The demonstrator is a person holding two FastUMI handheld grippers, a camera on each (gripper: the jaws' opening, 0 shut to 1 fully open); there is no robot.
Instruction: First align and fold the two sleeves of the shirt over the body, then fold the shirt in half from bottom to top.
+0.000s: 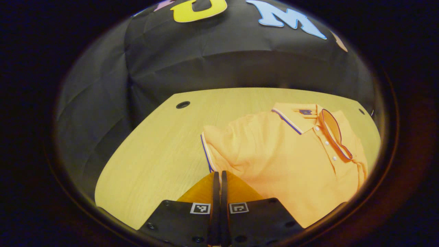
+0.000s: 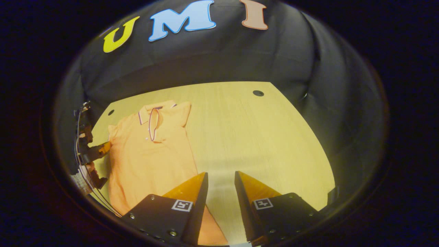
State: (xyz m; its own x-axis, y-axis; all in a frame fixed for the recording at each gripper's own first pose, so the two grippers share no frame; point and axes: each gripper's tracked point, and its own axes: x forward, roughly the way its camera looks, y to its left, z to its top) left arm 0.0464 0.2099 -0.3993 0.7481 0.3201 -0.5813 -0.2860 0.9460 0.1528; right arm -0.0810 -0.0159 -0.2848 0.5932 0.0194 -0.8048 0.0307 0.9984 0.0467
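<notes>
1. Orange short-sleeved polo shirt [image 1: 291,161] lies flat on the pale wooden table [image 1: 164,144], collar toward the booth wall.
2. Left gripper [image 1: 219,175] has its fingers pressed together at the shirt's sleeve edge; whether cloth is pinched, I cannot tell.
3. Right gripper [image 2: 221,178] is spread apart above bare wood beside the shirt.

My orange polo shirt [image 2: 151,154] lies flat and face up on the counter [image 2: 260,137], collar toward the back edge, hem toward me. The collar [image 1: 310,118] and the sleeve cuff [image 1: 206,151] carry dark and white piping, and the button placket is half open. On the counter's right half there is bare wood; the shirt keeps to the left half. One sleeve is drawn in against the body.
</notes>
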